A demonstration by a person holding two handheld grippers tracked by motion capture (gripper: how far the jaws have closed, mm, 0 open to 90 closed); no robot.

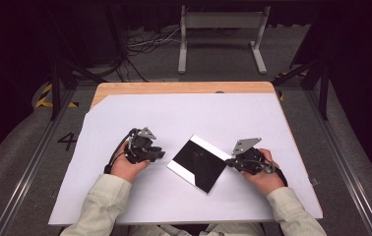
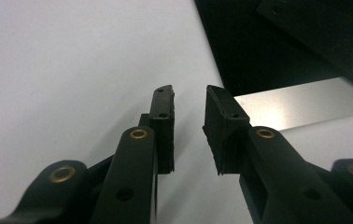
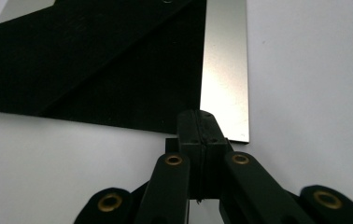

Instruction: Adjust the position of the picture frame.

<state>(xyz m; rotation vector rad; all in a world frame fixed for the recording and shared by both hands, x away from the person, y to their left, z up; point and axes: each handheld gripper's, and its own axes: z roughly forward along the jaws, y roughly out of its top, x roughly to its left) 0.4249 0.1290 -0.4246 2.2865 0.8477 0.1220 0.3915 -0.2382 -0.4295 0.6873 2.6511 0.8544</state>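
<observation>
Black sheet with silvery borders (one corner folded over, as the right gripper view shows) lies flat near the middle of the white table cover, between the two hands. Right gripper, jaws pressed together, pinches the sheet's right edge at the silver strip. Left gripper, jaws apart and empty, sits just beside the sheet's left corner.
</observation>
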